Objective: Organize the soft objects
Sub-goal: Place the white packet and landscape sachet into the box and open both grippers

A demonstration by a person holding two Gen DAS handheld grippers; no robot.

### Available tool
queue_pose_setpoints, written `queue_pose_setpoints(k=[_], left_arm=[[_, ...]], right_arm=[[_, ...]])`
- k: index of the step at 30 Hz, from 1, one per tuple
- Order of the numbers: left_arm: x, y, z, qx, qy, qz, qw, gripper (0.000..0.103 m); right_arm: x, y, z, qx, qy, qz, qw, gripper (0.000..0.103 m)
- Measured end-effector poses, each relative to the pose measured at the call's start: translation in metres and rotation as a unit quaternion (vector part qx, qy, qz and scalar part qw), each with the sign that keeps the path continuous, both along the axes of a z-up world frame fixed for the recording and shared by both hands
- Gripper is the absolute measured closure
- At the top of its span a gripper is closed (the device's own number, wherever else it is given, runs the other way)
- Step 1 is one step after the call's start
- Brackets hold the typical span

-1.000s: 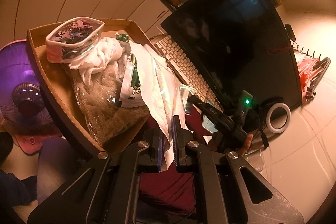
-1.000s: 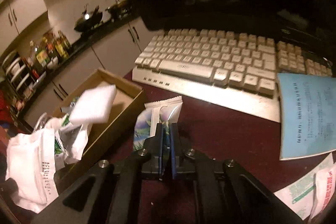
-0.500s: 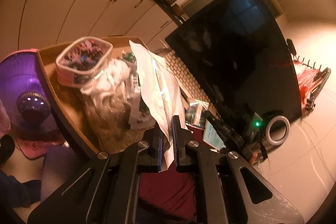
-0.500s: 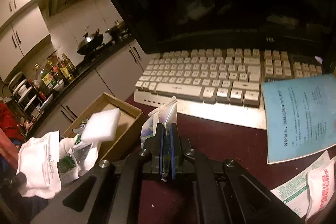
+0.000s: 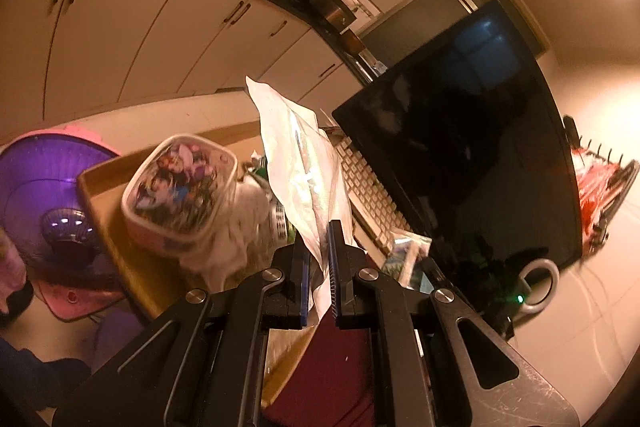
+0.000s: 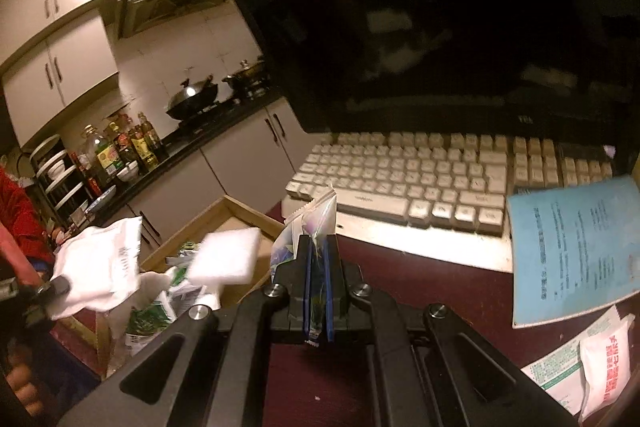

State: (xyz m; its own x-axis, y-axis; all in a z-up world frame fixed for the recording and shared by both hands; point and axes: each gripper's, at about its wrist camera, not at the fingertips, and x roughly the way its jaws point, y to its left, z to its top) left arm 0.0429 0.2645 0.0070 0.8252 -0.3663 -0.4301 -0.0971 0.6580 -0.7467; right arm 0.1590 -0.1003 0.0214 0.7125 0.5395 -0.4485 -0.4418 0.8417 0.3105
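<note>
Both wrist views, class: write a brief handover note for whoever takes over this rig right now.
Left gripper: shut on the white plastic bag, lifted over the cardboard box.
Right gripper: shut on the small printed packet, above the dark red table in front of the keyboard.
Done: pouch, cloth and packets already lie in the box.
Left: drop both held items in; the red-lettered sachet still lies on the table.
</note>
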Motion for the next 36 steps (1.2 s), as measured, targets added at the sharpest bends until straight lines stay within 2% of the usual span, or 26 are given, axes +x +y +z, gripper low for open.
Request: queue_pose_setpoints(k=[3, 7, 10, 15, 18, 21, 23, 24, 25, 27, 29, 30, 32, 33, 34, 36], left_arm=[[0.019, 0.005, -0.005, -0.017, 0.014, -0.016, 0.9996, 0.096], [0.037, 0.005, -0.013, -0.015, 0.034, -0.022, 0.9991, 0.096], [0.051, 0.003, -0.023, -0.033, 0.056, -0.038, 0.9972, 0.096], [0.059, -0.007, -0.028, -0.018, 0.085, -0.041, 0.9954, 0.096], [0.061, -0.012, -0.03, -0.006, 0.101, -0.043, 0.994, 0.095], [0.061, -0.021, -0.025, 0.023, 0.106, -0.049, 0.9929, 0.094], [0.06, -0.021, -0.025, 0.03, 0.11, -0.049, 0.9923, 0.09], [0.06, -0.021, -0.025, 0.029, 0.111, -0.05, 0.9922, 0.084], [0.058, -0.02, -0.025, 0.027, 0.111, -0.052, 0.9922, 0.07], [0.055, -0.018, -0.027, 0.016, 0.107, -0.051, 0.9928, 0.055], [0.05, -0.019, -0.027, 0.013, 0.107, -0.056, 0.9926, 0.055], [0.05, -0.02, -0.027, 0.013, 0.107, -0.059, 0.9924, 0.055], [0.043, -0.021, -0.023, 0.017, 0.106, -0.06, 0.9924, 0.055], [0.042, -0.021, -0.022, 0.019, 0.106, -0.058, 0.9925, 0.053], [0.039, -0.022, -0.02, 0.022, 0.104, -0.056, 0.9928, 0.046], [0.03, -0.021, -0.02, 0.013, 0.094, -0.059, 0.9938, 0.041]], right_arm=[[0.001, 0.017, 0.012, 0.0, -0.006, 0.02, 1.0, 0.1], [0.008, 0.049, 0.027, 0.001, -0.013, 0.046, 0.999, 0.1], [0.017, 0.08, 0.031, -0.009, -0.017, 0.062, 0.998, 0.1], [0.037, 0.12, 0.019, -0.034, -0.012, 0.075, 0.997, 0.1], [0.055, 0.136, 0.006, -0.042, 0.009, 0.078, 0.996, 0.1], [0.068, 0.143, -0.004, -0.033, 0.034, 0.09, 0.995, 0.1], [0.07, 0.143, -0.005, -0.032, 0.039, 0.097, 0.994, 0.098], [0.072, 0.145, -0.007, -0.035, 0.044, 0.101, 0.993, 0.096], [0.074, 0.148, -0.008, -0.038, 0.05, 0.104, 0.993, 0.096], [0.076, 0.148, -0.013, -0.037, 0.059, 0.115, 0.991, 0.096], [0.076, 0.148, -0.015, -0.039, 0.06, 0.125, 0.99, 0.096], [0.075, 0.148, -0.015, -0.043, 0.062, 0.127, 0.989, 0.094], [0.072, 0.147, -0.013, -0.043, 0.063, 0.131, 0.988, 0.08], [0.069, 0.143, -0.011, -0.038, 0.06, 0.132, 0.989, 0.07], [0.067, 0.14, -0.008, -0.032, 0.057, 0.131, 0.989, 0.061], [0.06, 0.131, -0.002, -0.021, 0.052, 0.129, 0.99, 0.051]])
